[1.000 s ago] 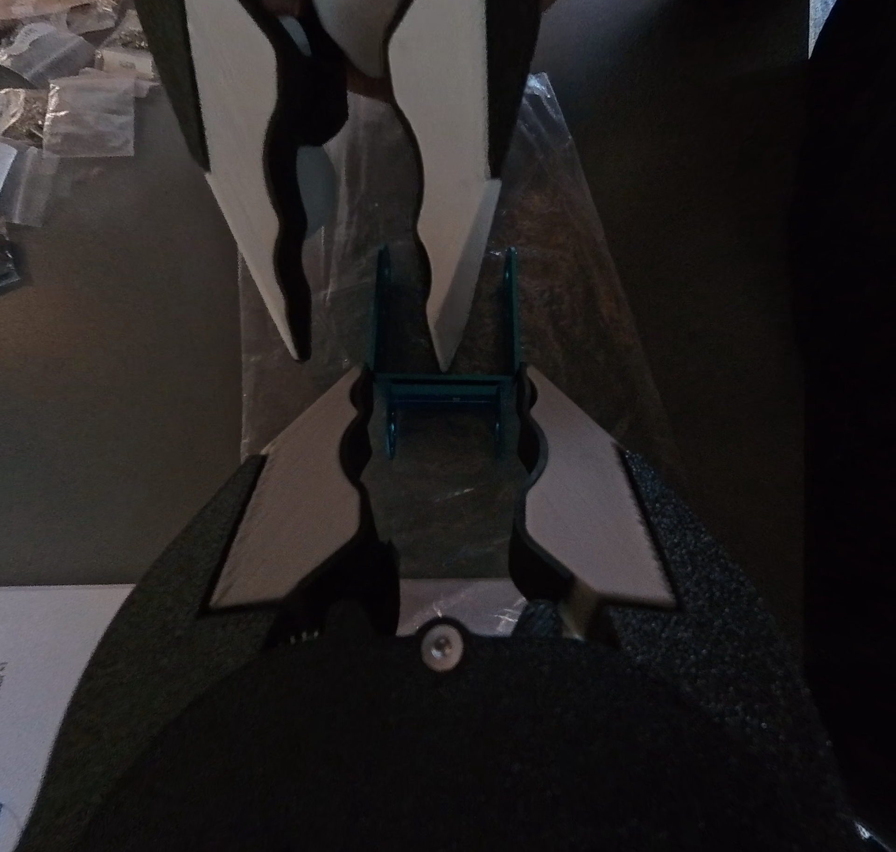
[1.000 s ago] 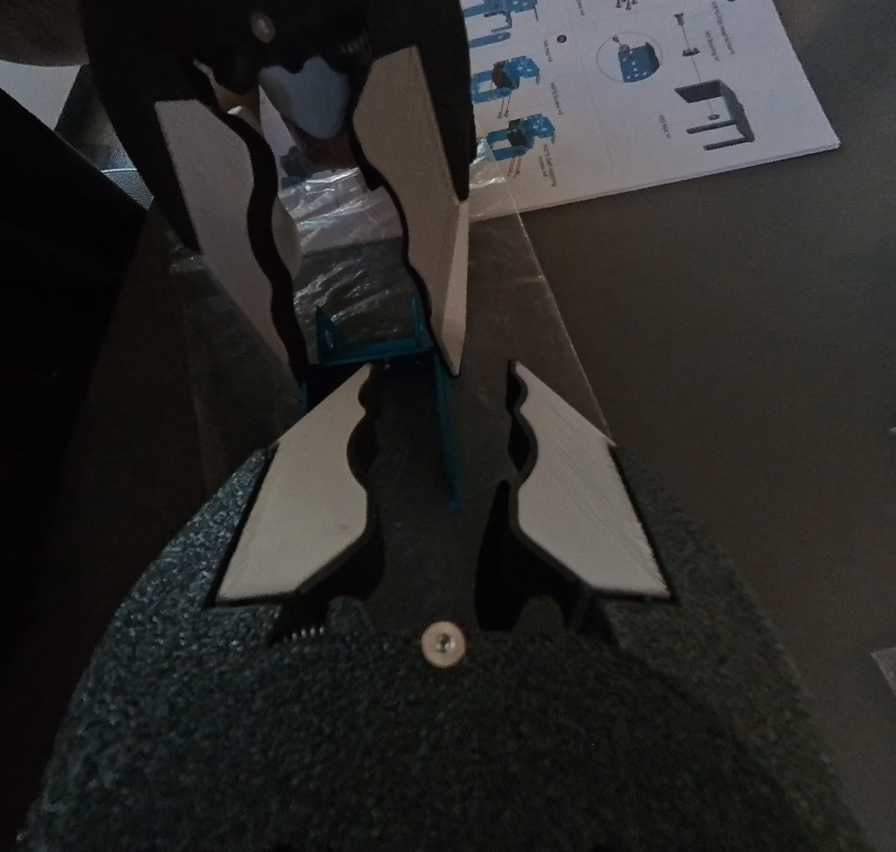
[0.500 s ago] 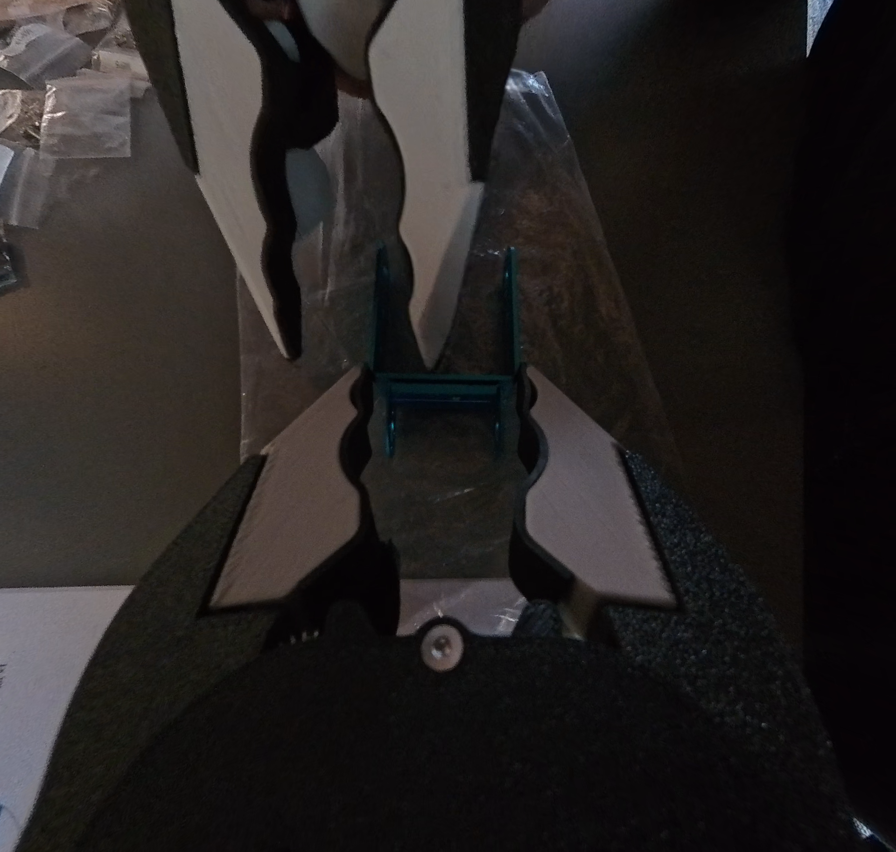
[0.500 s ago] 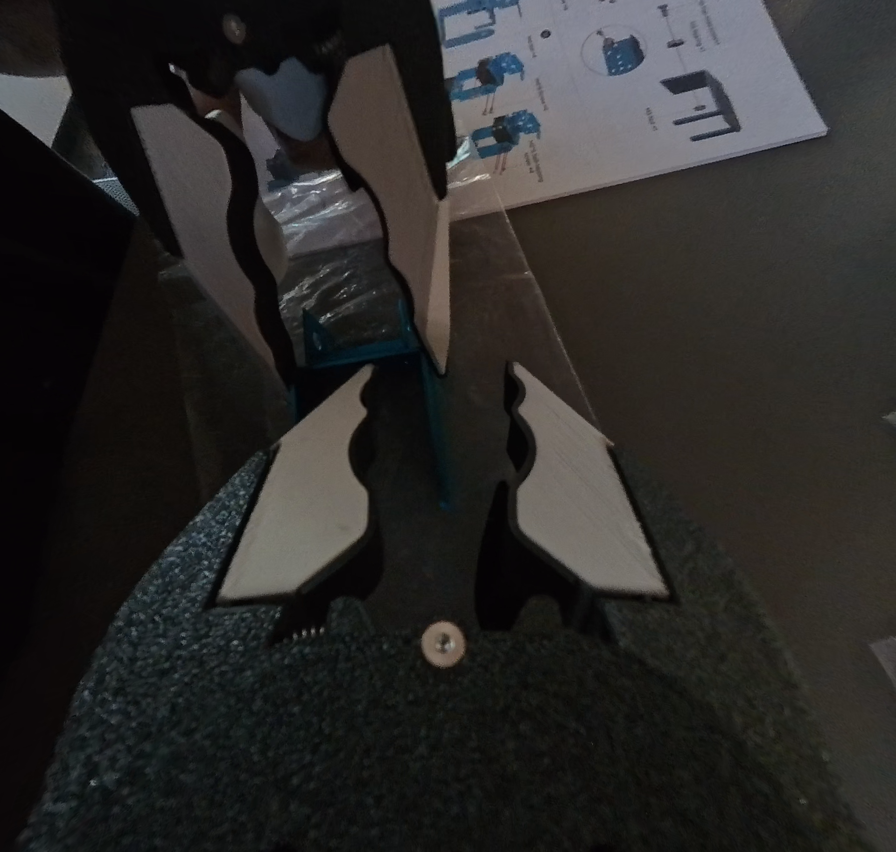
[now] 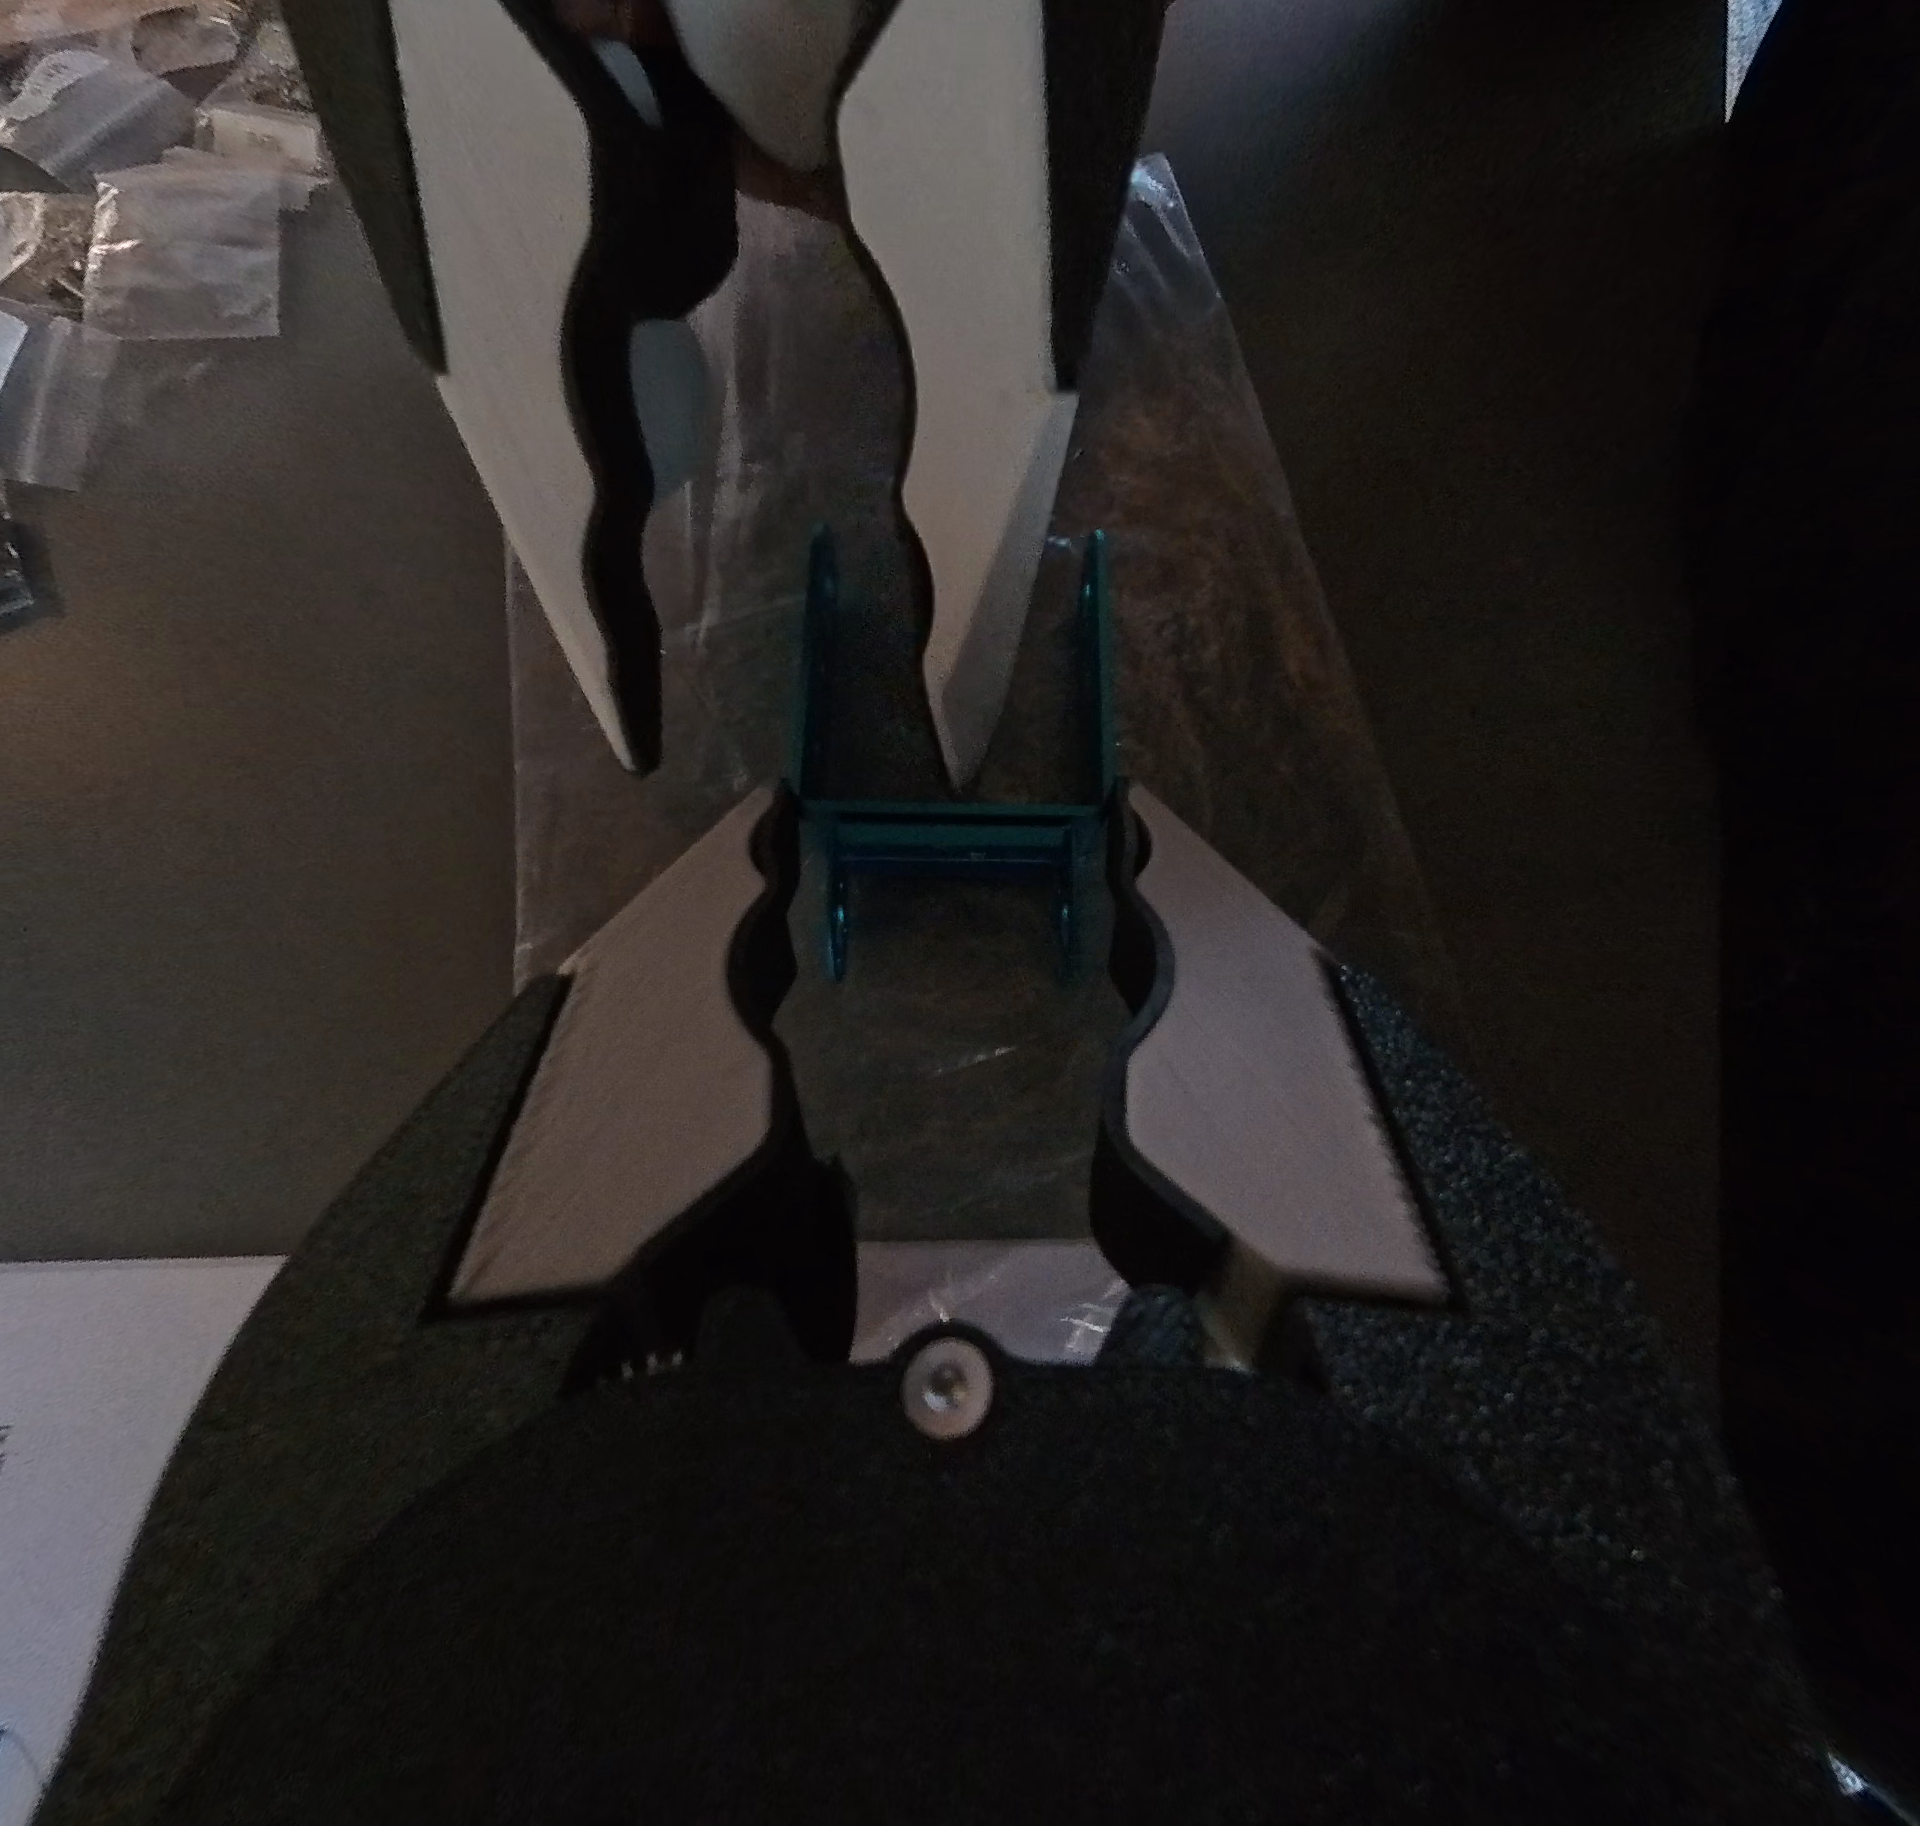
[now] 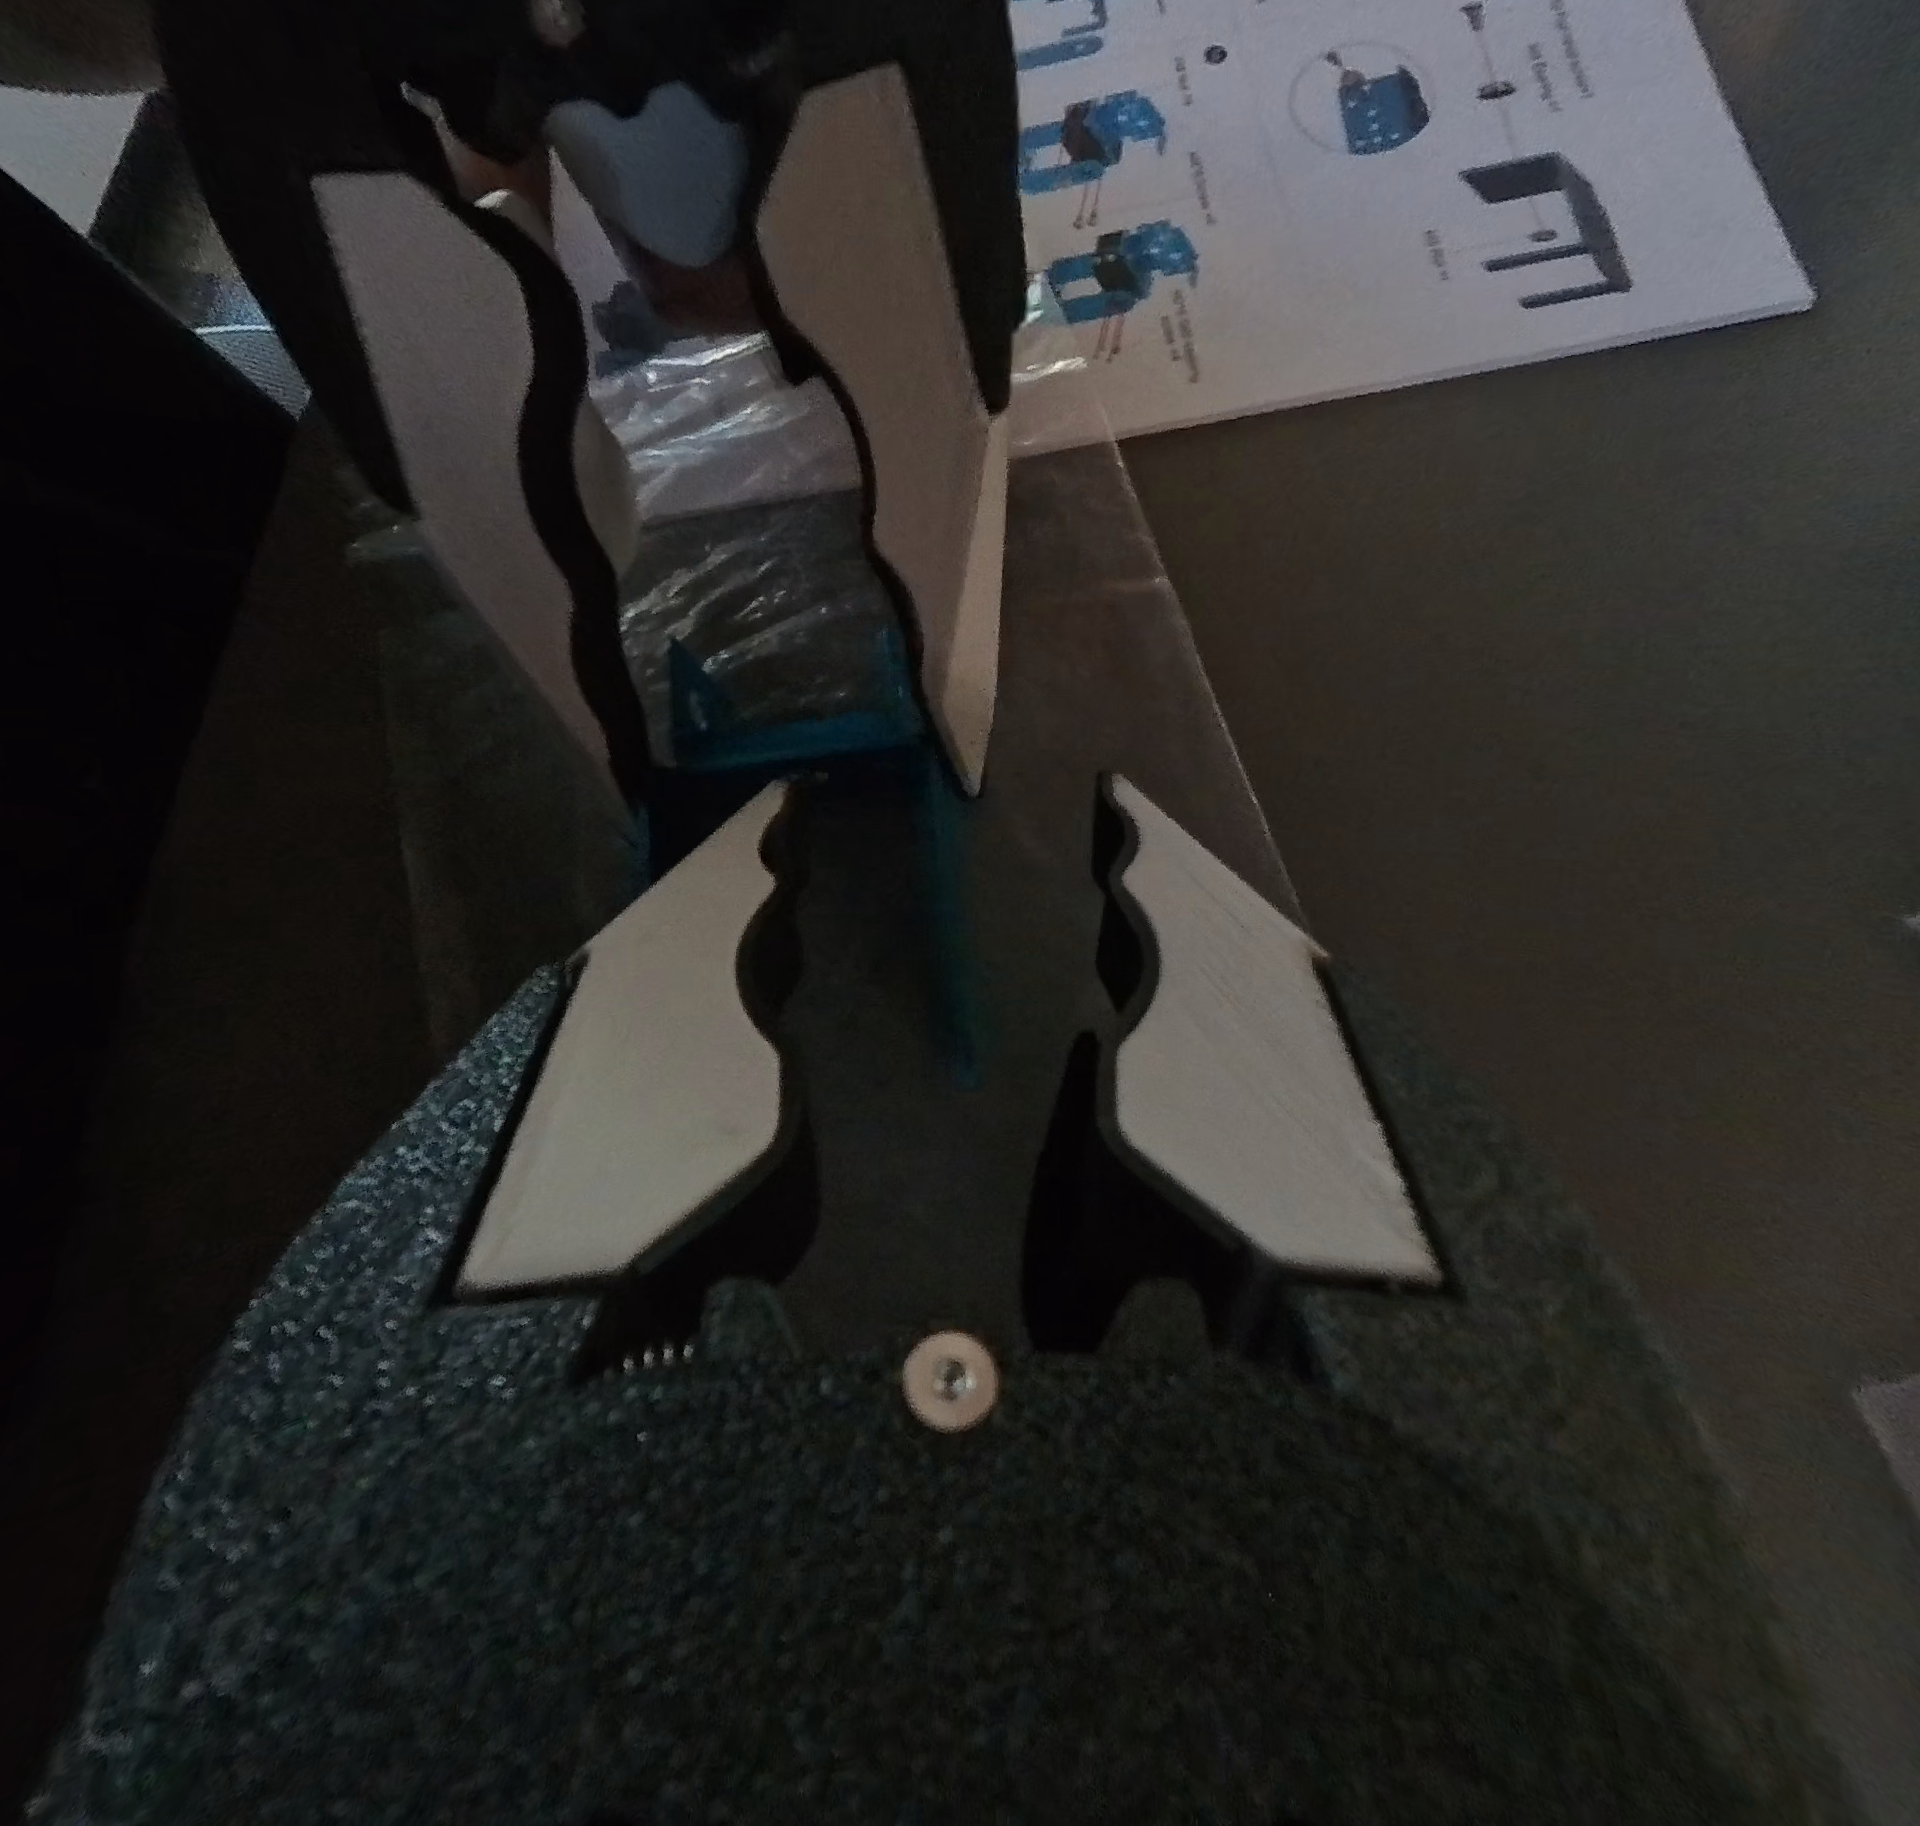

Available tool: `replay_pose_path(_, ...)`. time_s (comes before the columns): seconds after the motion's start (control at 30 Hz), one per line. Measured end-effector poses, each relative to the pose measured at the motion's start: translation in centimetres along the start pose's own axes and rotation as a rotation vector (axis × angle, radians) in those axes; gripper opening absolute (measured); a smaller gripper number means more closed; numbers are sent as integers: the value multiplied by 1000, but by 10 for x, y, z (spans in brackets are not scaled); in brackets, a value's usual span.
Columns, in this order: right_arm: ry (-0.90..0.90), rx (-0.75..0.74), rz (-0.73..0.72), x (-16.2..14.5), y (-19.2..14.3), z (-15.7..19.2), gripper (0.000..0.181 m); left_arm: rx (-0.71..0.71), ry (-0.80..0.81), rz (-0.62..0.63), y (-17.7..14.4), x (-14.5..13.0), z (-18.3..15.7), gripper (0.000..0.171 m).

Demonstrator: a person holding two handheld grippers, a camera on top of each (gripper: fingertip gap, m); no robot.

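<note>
A small blue metal bracket (image 5: pixel 956 826) with two upright side plates sits between the fingertips of my left gripper (image 5: pixel 954 802), which is shut on it. My right gripper (image 5: pixel 797 768) faces it from the far side. One right fingertip (image 5: pixel 977 696) reaches in between the bracket's two plates. In the right wrist view my right gripper (image 6: pixel 945 789) is open. A blue plate of the bracket (image 6: pixel 956 945) stands in the gap between its fingers, apart from both. The left gripper (image 6: pixel 795 779) holds the bracket's far end there.
A clear plastic bag (image 5: pixel 1226 571) lies on the dark table under both grippers. A printed instruction sheet (image 6: pixel 1403 166) lies beyond. Several small plastic bags (image 5: pixel 177 238) are at the far left. A dark bulky object (image 5: pixel 1818 841) borders one side.
The right gripper wobbled slightly sideways and back. The left gripper and the bracket in it have stayed in place.
</note>
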State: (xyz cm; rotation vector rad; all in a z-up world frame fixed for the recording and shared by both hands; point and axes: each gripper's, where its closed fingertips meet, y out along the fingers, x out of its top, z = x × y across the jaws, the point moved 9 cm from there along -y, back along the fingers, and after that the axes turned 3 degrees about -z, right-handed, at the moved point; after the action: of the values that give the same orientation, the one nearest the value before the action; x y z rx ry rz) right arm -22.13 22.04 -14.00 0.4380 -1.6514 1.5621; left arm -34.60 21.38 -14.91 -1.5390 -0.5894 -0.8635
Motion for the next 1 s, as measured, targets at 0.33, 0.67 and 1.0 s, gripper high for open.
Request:
replay_pose_path(0.33, 4, -3, -3, 1, -1, -1, 57, -1, 0, 0, 0, 0, 0, 60)
replay_pose_path(0.67, 31, -1, -16, 2, -3, -5, 57, -1, 1, 0, 0, 0, 0, 60)
replay_pose_path(1.0, 37, -2, -21, 2, -4, -7, 58, -1, 1, 0, 0, 0, 0, 60)
